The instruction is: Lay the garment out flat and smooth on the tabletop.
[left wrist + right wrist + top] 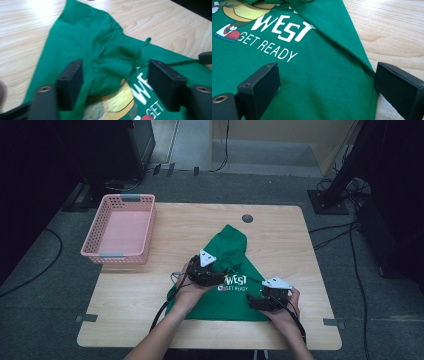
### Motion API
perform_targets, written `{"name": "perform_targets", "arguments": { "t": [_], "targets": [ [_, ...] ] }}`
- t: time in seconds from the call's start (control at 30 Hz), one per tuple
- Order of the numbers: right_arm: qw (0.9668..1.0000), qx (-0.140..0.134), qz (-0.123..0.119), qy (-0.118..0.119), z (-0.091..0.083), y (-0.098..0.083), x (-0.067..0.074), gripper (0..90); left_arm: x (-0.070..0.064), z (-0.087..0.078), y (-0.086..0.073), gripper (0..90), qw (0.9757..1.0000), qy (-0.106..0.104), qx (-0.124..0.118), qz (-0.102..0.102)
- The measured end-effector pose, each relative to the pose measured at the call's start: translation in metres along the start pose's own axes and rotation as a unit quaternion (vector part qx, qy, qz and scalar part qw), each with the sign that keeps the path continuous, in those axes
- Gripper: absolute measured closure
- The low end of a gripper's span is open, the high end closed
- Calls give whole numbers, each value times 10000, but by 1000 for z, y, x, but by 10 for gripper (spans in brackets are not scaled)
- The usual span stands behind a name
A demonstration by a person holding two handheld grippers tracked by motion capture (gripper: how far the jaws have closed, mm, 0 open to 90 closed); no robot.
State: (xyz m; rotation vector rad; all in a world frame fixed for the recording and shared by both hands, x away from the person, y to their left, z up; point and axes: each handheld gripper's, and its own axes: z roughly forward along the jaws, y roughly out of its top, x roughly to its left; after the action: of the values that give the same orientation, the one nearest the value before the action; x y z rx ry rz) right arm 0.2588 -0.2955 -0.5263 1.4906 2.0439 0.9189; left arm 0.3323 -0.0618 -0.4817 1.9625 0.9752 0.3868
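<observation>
Both claws stand open over a green shirt (227,285) near the front of a pale wooden bench (280,230): the left claw (220,272) above rumpled folds at its middle, the right claw (255,302) astride its right edge. Grey carpet and cables surround the bench; a pink basket (120,227) sits at its far left corner. White lettering and a cartoon print show on the shirt.

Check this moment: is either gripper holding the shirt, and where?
Nothing is held. The left gripper has open jaws over the bunched fold of the green shirt; the right gripper has open jaws straddling its side edge.
</observation>
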Motion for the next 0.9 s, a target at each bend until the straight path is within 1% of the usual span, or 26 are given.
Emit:
{"name": "perform_targets", "arguments": {
  "t": [0.1, 0.17, 0.2, 0.27, 0.3, 0.33, 0.37, 0.43, 0.47, 0.5, 0.53, 0.57, 0.6, 0.63, 0.67, 0.73, 0.77, 0.8, 0.9],
  "targets": [
    [10000, -1, 8, -8, 0, 0, 0, 66, -6, 9, 1, 332, 9999, -4, 29, 101],
    [10000, 0, 10, -8, 0, 0, 0, 66, -9, 15, 1, 363, 9999, 49, 32, 95],
    [10000, -2, 10, -8, 0, 0, 0, 66, -10, 18, 2, 371, 10000, 48, 34, 51],
    [10000, -3, 13, -10, 0, 0, 0, 66, -12, 22, 3, 420, 9999, 133, -14, 65],
    [10000, -3, 12, -9, 0, 0, 0, 66, -13, 24, 4, 441, 9998, 177, -10, 99],
    [10000, -4, 14, -10, 0, 0, 0, 66, -14, 27, 4, 442, 9996, 227, 38, 152],
    [10000, -4, 13, -10, 0, 0, 0, 66, -14, 31, 4, 442, 9993, 286, 87, 206],
    [10000, -8, 16, -3, 0, 0, 0, 66, -16, 39, 3, 438, 9978, 525, 162, 362],
    [10000, -9, 22, -2, 0, 0, 0, 66, -16, 42, 2, 434, 9973, 594, 194, 396],
    [10000, -11, 28, 0, 0, 0, 0, 66, -16, 46, 1, 437, 9958, 736, 263, 483],
    [10000, -13, 31, -5, 0, 0, 0, 66, -15, 48, 0, 453, 9945, 867, 293, 519],
    [10000, -13, 29, -7, 0, 0, 0, 66, -13, 50, 0, 487, 9939, 940, 285, 499],
    [10000, -11, 27, -11, 0, 0, 0, 66, -11, 50, 0, 544, 9939, 964, 283, 462],
    [10000, -9, 27, -9, 0, 0, 0, 67, -8, 50, 0, 599, 9934, 1034, 267, 428],
    [10000, -8, 26, -13, 0, 0, 0, 66, -5, 49, 0, 672, 9935, 1053, 253, 364],
    [10000, -7, 21, -16, 0, 0, 0, 66, 4, 46, 2, 824, 9953, 947, 181, 105],
    [10000, -5, 20, -18, 0, 0, 0, 66, 8, 44, 3, 860, 9955, 930, 179, 31],
    [10000, -4, 20, -20, 0, 0, 0, 67, 13, 42, 4, 871, 9953, 953, 151, -37],
    [10000, -4, 22, -29, 0, 0, 0, 66, 30, 34, 7, 877, 9941, 1059, 80, -230]
  ]
}}
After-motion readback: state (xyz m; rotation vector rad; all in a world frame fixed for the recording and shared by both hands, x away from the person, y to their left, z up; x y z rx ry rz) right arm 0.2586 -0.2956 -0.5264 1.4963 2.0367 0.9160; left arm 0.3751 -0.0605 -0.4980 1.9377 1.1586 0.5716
